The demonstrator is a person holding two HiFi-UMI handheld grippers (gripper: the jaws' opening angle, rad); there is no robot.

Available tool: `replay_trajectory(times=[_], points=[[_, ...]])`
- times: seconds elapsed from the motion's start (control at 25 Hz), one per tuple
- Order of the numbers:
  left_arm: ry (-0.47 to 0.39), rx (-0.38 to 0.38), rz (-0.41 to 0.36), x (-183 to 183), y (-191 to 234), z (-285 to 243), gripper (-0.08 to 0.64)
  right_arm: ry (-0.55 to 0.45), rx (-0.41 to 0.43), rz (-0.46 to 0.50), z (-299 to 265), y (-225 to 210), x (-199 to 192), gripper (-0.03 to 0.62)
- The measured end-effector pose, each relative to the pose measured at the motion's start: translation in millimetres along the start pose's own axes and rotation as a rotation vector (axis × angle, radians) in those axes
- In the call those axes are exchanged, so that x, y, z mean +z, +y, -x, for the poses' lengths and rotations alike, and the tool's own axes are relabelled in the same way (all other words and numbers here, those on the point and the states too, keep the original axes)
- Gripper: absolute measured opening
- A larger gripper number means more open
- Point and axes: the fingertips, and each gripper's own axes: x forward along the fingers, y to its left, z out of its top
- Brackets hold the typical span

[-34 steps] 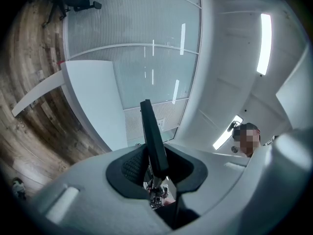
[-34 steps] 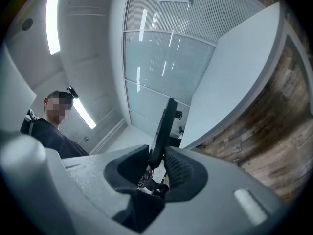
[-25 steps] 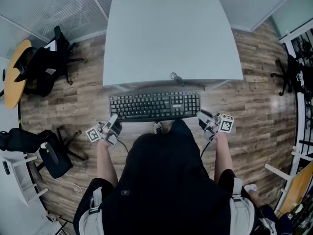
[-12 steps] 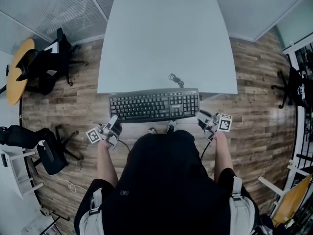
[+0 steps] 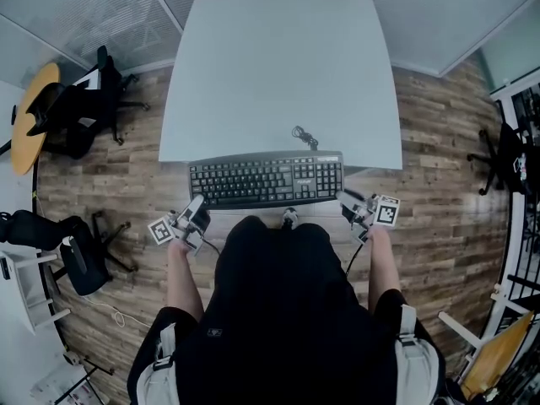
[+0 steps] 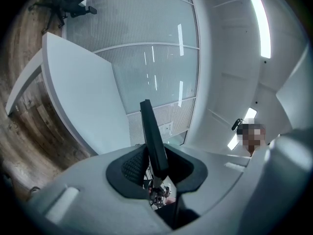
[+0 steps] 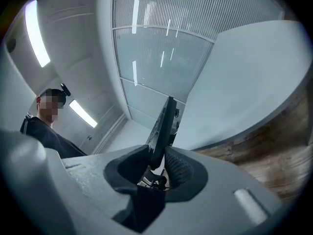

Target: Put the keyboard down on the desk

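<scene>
A black keyboard hangs level between my two grippers, its far edge over the near edge of the white desk. Its coiled cable lies on the desk just beyond it. My left gripper is shut on the keyboard's near left corner, and my right gripper is shut on its near right corner. In the left gripper view the keyboard runs edge-on between the pads of the left gripper. The right gripper view shows the same: a thin black keyboard edge pinched in the right gripper.
Black office chairs stand on the wooden floor at the left, lower left and far right. A round wooden table is at the left edge. Glass partition walls rise behind the desk.
Both grippers and the keyboard have moved forward toward the desk. The keyboard's far edge, earlier short of the desk's near edge, now overlaps it.
</scene>
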Motion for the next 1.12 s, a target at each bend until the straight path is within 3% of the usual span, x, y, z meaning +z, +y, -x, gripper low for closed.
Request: replay_trajectory(times=[0.52,1.12], points=[[0.056,0.028,0.038,21.6,33.3,-18.4,0.077,-0.038,-0.062,-0.021,-11.2,-16.1,9.7,0.109],[0.122,0.080,0.073,108.9,90.9,-69.8,0.078,-0.036,-0.150,-0.062,-79.5,-63.4,62.5,0.112]])
